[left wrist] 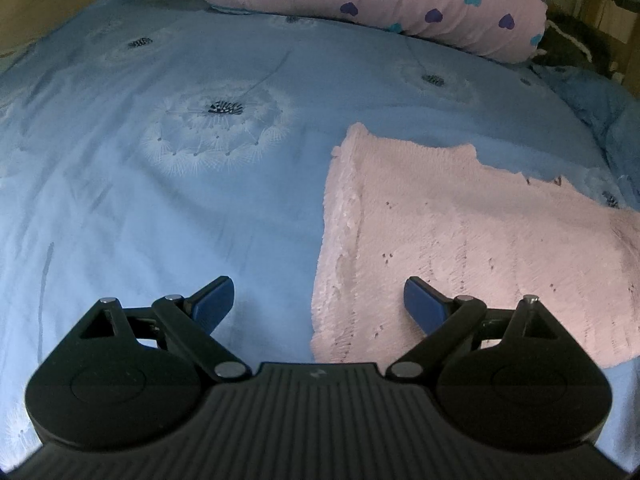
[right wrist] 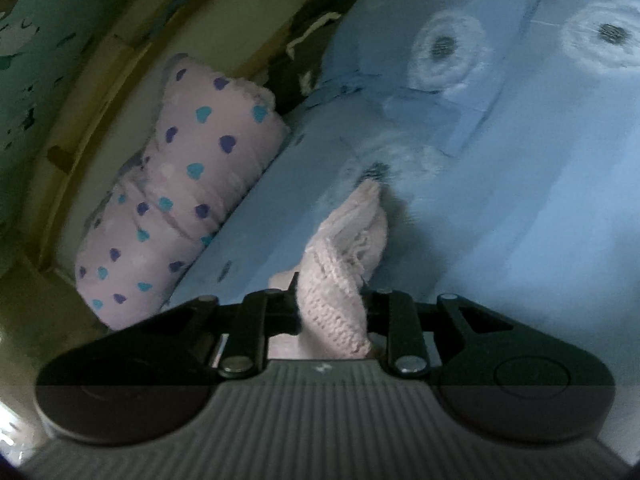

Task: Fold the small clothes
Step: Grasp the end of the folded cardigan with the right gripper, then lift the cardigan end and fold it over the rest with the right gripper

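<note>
Lying on a blue bedsheet (left wrist: 168, 216) printed with white dandelion heads, a pink knitted garment (left wrist: 460, 248) spreads flat ahead of the left gripper (left wrist: 320, 304) and to its right. That gripper's jaws stand wide apart with nothing between them: the left blue pad (left wrist: 214, 300) hangs over bare sheet, while the right one sits over the garment's near left corner, and contact with the knit cannot be judged. The garment's left edge runs away from the gripper, roughly in line with the gap between the jaws. Beyond it, at the far side of the bed, rests a pink roll of bedding (left wrist: 400, 4) patterned with purple and turquoise hearts.

In the right wrist view, the right gripper (right wrist: 332, 316) has its jaws drawn close together on a bunched fold of the same pink knit (right wrist: 340, 272); the fingertips are hidden by the fabric. The gathered cloth rises out of the jaws and tapers to a point ahead of them, over the blue sheet (right wrist: 540, 220). The heart-patterned roll (right wrist: 180, 200) lies ahead and to the left of this gripper, and folded blue dandelion-print bedding (right wrist: 440, 40) is piled farther ahead and to the right.
</note>
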`<state>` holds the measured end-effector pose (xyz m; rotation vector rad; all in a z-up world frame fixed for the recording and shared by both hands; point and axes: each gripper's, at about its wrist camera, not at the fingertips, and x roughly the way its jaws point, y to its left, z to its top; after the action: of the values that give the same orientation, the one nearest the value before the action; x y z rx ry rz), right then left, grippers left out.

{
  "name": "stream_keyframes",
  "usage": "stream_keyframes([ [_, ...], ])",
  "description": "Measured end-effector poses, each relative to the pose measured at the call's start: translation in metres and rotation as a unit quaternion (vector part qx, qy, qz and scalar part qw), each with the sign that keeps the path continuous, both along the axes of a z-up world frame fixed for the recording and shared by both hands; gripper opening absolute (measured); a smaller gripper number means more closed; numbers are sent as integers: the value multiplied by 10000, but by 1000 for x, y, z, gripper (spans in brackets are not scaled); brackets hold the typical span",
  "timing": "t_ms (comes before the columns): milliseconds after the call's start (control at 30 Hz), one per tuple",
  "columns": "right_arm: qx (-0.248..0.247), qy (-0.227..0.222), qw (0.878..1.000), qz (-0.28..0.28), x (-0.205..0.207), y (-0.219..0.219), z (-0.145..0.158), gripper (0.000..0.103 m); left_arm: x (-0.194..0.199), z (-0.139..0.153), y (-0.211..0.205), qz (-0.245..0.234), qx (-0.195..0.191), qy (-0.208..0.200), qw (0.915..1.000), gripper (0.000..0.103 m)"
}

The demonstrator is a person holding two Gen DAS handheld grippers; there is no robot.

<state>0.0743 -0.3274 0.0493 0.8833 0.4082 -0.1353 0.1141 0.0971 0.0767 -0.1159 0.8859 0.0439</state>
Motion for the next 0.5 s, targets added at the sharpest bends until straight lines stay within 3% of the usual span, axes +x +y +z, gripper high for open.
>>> stream_keyframes([
  [500,-248,-603,9955,683,20,78,65,23,-3,16,22,351,-183,-190,9990,94],
])
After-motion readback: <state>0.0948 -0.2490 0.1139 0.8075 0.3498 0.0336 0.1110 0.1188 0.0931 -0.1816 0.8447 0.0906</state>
